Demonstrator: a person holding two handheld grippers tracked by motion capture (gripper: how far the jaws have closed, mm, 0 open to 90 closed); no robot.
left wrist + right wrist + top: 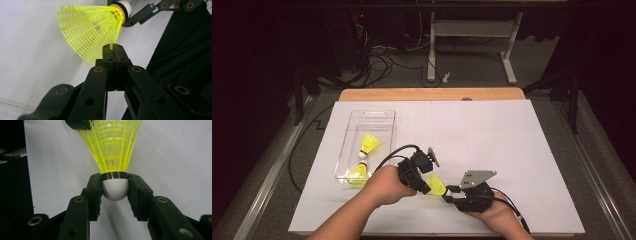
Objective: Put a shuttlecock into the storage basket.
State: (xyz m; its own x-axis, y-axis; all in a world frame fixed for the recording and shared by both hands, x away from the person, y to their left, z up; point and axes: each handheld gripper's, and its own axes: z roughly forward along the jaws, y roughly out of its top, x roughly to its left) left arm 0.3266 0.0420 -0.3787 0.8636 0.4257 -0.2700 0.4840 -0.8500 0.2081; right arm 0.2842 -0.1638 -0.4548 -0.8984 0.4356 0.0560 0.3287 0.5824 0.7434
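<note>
Yellow shuttlecock (435, 185) between both tongs, right gripper (114, 192) pinching its white cork head, left gripper (115, 50) pressed together on the skirt's edge — clear box (384, 116) left of them.

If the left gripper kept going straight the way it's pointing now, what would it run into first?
Probably the right gripper. The left gripper is already shut on the skirt of the yellow shuttlecock, and the right gripper clamps that shuttlecock's white cork just beyond. Depth is hard to judge; it could slide past onto the white table sheet.

A lab-like test room: a white-covered table (492, 150), tangled floor cables (382, 62) and a bare metal desk frame (472, 35).
</note>
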